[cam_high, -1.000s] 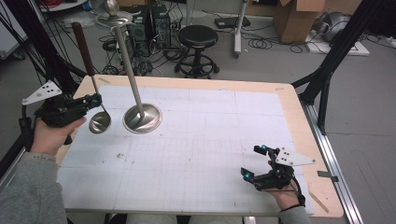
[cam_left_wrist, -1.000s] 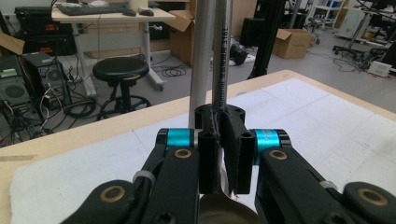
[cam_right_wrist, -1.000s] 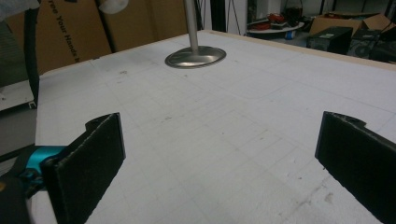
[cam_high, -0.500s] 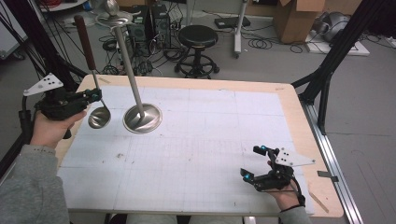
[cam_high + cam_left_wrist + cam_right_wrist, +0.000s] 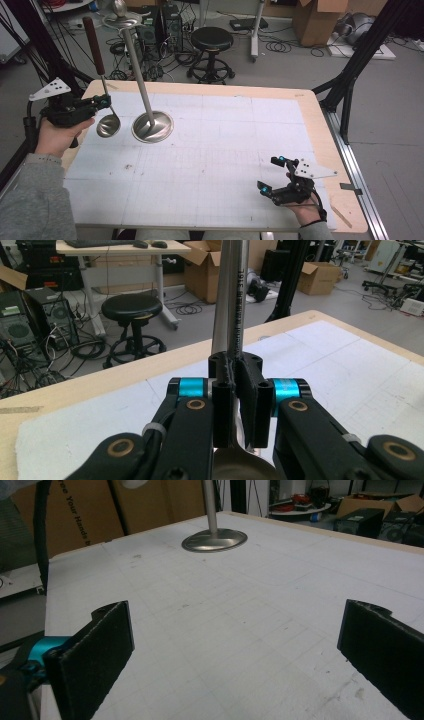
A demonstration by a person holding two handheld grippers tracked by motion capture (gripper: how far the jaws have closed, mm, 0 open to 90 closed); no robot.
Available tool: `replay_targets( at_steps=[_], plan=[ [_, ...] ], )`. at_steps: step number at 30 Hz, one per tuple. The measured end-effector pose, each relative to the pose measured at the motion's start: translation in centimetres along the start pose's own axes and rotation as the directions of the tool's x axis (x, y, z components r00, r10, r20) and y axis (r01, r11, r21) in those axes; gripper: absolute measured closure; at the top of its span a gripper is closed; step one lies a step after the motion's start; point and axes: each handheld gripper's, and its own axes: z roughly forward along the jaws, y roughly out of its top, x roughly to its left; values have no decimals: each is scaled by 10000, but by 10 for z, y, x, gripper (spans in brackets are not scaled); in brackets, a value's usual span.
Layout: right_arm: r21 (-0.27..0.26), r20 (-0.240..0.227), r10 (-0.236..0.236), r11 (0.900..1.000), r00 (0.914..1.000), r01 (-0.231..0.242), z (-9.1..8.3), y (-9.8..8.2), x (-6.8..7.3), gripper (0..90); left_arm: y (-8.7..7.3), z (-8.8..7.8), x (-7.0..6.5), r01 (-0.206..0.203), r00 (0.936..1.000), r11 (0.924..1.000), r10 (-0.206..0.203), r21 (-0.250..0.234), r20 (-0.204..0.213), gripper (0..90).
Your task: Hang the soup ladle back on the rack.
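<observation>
White gridded tabletop (image 5: 210, 165); brown cardboard box (image 5: 75, 515) printed "Your Hands". My left gripper (image 5: 102, 102) clamps the steel, dark-handled ladle (image 5: 107, 125) upright beside the steel round-based stand (image 5: 152, 127), stamped digits illegible; my right gripper (image 5: 272, 175) gapes empty.

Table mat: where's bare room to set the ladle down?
The middle of the mat is bare, from the stand's round base across to the right gripper, and so is the far right corner. It is crowded at the far left, where the left gripper holds the ladle beside that base.
</observation>
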Motion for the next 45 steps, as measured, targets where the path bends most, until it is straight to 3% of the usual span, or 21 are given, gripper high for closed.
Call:
replay_targets(
  at_steps=[4, 19, 37, 45],
  plan=[
    [60, -26, 61, 10000, 10000, -61, 0, 0, 1, 3, 0, 0, -3, -67, 9998, 10000, 67, -49, 177, 843],
    [130, -55, 8, 9999, 10000, -7, 1, -1, 1, 3, 1, 11, -9, -66, 10000, 9995, 65, 297, 35, 843],
    [145, -108, 77, 9999, 9999, -75, 2, -1, 1, 3, 7, 24, -17, 251, 9993, 9964, -228, 805, -292, 841],
    [76, -134, 214, 9997, 9997, -213, 1, -1, 0, 4, 7, 26, -19, 387, 9987, 9969, -364, 690, -348, 808]
  ],
)
